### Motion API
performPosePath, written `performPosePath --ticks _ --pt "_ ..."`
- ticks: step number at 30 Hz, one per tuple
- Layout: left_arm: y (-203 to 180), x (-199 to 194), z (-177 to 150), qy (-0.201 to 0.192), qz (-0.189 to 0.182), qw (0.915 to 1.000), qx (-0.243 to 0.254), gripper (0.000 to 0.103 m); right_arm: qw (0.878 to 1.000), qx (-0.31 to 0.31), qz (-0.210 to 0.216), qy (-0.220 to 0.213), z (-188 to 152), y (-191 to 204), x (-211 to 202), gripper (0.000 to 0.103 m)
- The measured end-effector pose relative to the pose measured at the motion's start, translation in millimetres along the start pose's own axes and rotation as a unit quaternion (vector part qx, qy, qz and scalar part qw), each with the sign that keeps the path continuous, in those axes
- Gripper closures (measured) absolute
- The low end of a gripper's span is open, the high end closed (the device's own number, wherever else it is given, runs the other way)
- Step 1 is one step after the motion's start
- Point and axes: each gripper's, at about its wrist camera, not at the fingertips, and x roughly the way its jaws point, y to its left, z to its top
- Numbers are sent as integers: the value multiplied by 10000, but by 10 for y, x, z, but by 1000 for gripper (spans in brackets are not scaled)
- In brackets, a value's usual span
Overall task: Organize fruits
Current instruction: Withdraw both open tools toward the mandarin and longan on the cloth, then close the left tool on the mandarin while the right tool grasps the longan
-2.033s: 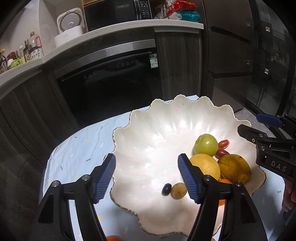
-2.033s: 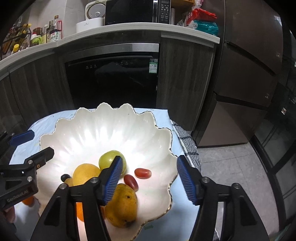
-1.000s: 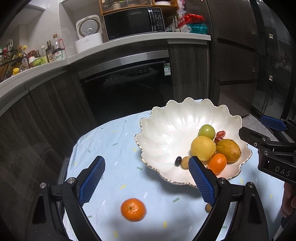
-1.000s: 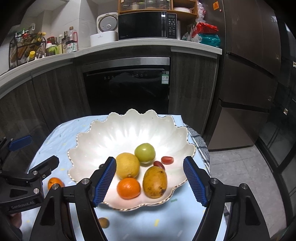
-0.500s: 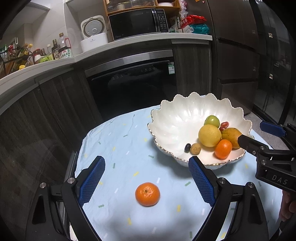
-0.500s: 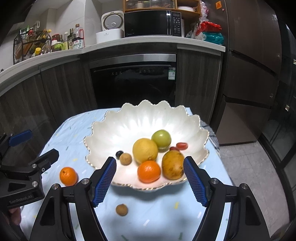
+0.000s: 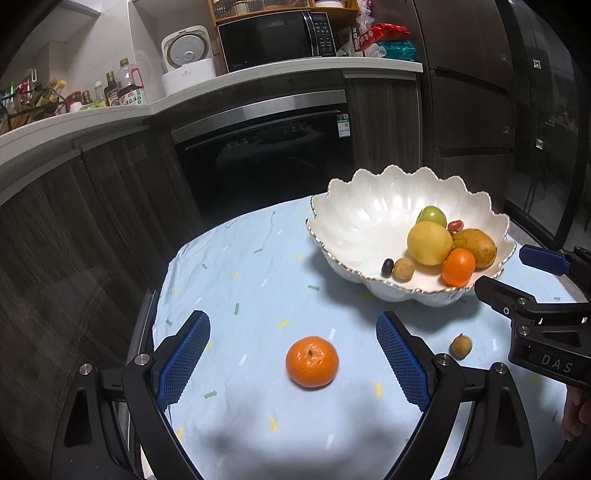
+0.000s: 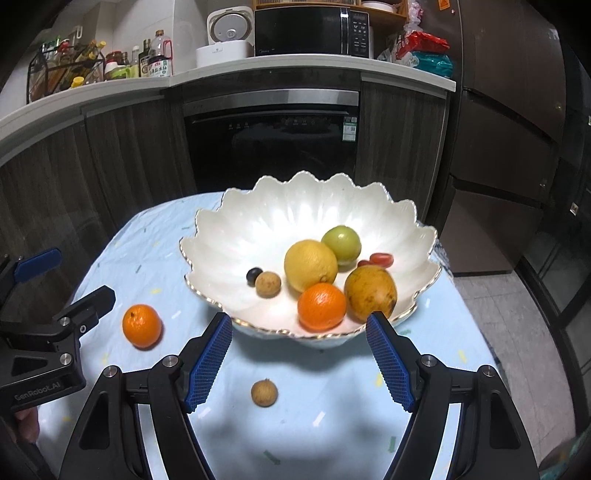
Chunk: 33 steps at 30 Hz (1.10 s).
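Pale-blue cloth on the worktop [image 7: 240,280] looks slippery, so the round orange mandarin [image 7: 312,361] could roll from the released left tongs [image 7: 291,360], while the right tongs [image 8: 299,360] gape, empty, above a small brown longan [image 8: 264,393].

Microwave [image 8: 309,31] and white rice cooker [image 8: 226,35] are set on the counter [image 8: 110,92]; bottles [image 8: 155,61] grouped left; black oven [image 8: 271,144] built in below.

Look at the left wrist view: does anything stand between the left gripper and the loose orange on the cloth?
Nothing visible does. The left gripper is open, and the orange lies on bare tablecloth between its fingers' line. The small brown fruit sits off to the right, and the bowl is farther back.
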Motion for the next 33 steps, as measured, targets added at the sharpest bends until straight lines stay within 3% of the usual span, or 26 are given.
performPosePath --ticks 26,33 --pt "58 515 -303 478 -401 9976 289 13 9984 69 -156 538 -376 213 372 28" --pt "75 645 -311 585 -506 9964 338 17 9973 109 -229 684 -425 241 462 35"
